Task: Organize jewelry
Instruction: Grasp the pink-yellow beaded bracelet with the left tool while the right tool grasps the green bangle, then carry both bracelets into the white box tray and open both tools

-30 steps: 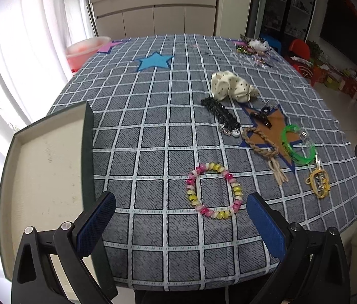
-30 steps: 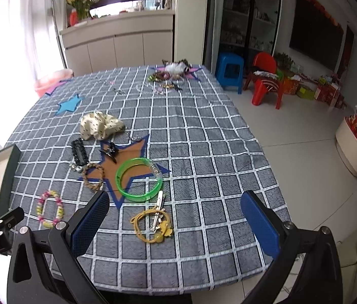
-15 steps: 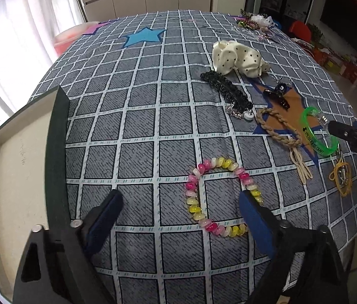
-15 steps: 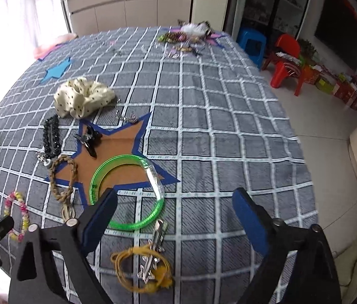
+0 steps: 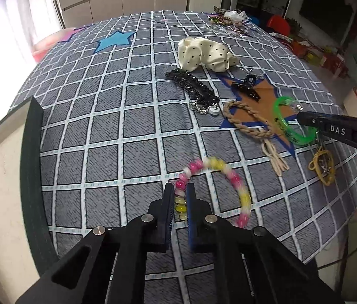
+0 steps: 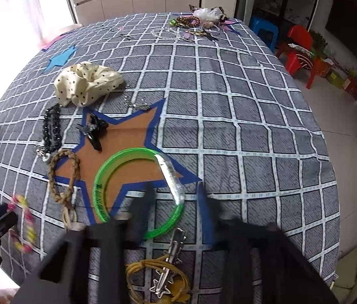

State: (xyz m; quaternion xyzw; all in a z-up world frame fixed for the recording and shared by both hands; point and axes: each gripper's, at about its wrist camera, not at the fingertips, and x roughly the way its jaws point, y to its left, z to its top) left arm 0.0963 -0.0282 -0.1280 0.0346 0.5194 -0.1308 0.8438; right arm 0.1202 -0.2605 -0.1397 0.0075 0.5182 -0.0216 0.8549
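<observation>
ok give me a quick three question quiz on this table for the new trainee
1. True or false: the black claw clip lies on the brown star.
2. What is between the fingers of the left gripper? A braided bracelet; B beaded bracelet; C yellow cord.
3. What colour is the bangle overlapping the star?
Key: 1 true. 2 B: the jaws have just closed onto its beads. 3 green.
</observation>
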